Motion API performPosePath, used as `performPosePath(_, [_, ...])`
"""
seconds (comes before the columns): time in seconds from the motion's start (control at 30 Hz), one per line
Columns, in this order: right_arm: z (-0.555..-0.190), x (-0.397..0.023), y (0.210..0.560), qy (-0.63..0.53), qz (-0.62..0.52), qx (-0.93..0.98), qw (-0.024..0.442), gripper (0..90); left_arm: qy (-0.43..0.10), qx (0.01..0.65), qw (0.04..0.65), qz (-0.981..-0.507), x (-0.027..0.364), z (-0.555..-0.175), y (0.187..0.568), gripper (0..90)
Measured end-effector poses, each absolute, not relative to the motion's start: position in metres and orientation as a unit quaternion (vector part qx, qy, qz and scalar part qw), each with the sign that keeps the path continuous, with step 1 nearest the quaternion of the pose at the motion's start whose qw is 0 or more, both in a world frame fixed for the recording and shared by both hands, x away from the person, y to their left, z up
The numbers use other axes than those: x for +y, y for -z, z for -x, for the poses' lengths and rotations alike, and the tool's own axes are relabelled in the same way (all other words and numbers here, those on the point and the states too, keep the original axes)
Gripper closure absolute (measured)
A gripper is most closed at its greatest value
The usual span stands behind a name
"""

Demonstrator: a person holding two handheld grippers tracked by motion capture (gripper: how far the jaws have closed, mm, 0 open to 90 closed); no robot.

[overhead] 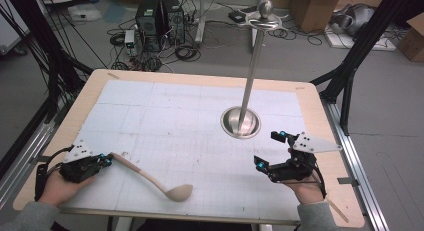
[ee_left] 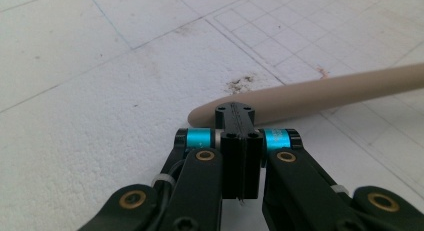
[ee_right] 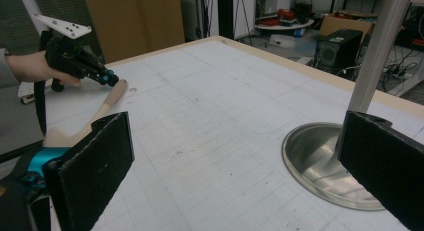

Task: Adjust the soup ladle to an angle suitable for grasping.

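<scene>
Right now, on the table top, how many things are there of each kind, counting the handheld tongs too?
Beige ladle: 1
Steel stand with round base and upright pole: 1
Handheld tongs: 2, the left tongs shut at the ladle's handle tip, the right tongs open
Total: 4

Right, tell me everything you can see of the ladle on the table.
The ladle is one piece in a matte beige, wood or plastic by its look, with a long, slightly curved round handle and a small oval bowl. It lies flat on the white gridded table top near the front edge, bowl toward the middle, handle running out to the left. The left gripper, jaws shut, is at the handle's rounded tip; whether they touch is unclear.
</scene>
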State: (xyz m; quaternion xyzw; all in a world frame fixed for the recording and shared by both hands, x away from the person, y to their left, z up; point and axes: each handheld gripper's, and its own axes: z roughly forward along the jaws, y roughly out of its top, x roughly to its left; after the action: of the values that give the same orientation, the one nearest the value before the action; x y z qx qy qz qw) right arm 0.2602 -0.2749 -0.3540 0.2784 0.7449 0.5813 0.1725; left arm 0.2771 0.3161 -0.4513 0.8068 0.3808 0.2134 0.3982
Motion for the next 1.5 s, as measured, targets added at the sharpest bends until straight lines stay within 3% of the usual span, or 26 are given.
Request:
performPosePath(0.6, [-0.260, -0.278, 0.356, -0.580, -0.283, 0.745, 0.170, 0.1, -0.217, 0.399, 0.388, -0.802, 0.311, -0.283, 0.453, 89.8])
performPosePath(1.5, [-0.261, -0.280, 0.358, -0.579, -0.285, 0.745, 0.171, 0.1, -0.265, 0.425, 0.358, -0.788, 0.279, -0.330, 0.452, 89.6])
